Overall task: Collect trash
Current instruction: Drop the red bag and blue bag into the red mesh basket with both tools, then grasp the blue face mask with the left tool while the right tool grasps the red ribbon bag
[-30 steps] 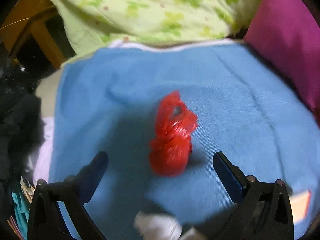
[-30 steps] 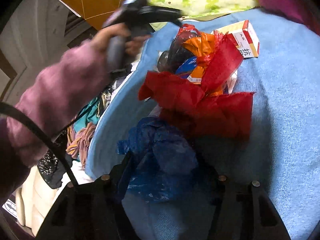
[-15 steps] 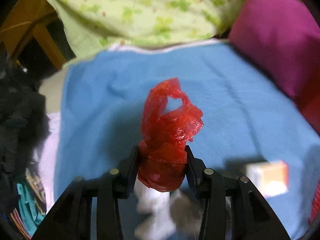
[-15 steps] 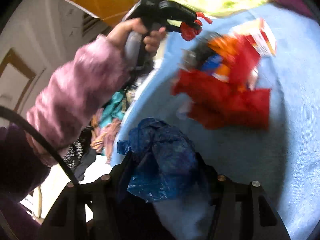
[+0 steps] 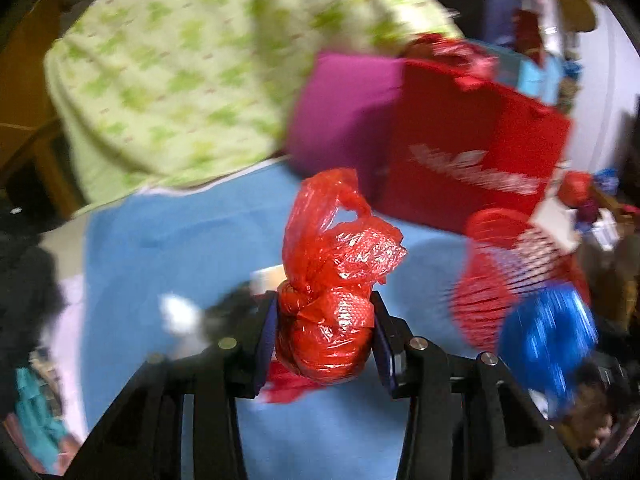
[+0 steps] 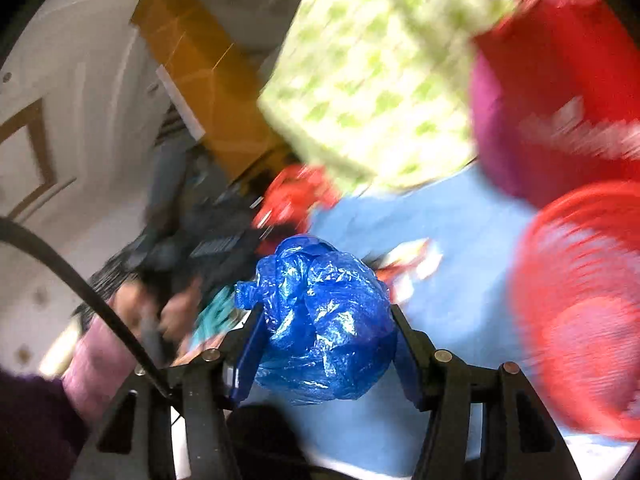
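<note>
A knotted red plastic bag (image 5: 328, 280) hangs clear of the blue blanket (image 5: 160, 240), and my left gripper (image 5: 324, 320) is shut on its lower bulge. My right gripper (image 6: 326, 316) is shut on a crumpled blue plastic bag (image 6: 324, 328). That blue bag (image 5: 548, 344) shows as a blur at the right of the left wrist view. A red slatted basket (image 6: 580, 304) stands at the right on the blanket, also blurred. In the right wrist view the red bag (image 6: 292, 200) appears far left, above a hand (image 6: 160, 312) in a pink sleeve.
A red paper bag with white lettering (image 5: 480, 140) and a magenta pillow (image 5: 344, 116) stand behind the basket (image 5: 504, 272). A green-patterned quilt (image 5: 180, 80) lies at the back. A small carton and scraps (image 6: 412, 260) remain on the blanket. Clothes pile at the left edge.
My left gripper shut on the red bag and lifted it off the blanket. Both grippers rose and swung right; the red basket and paper bag came into view.
</note>
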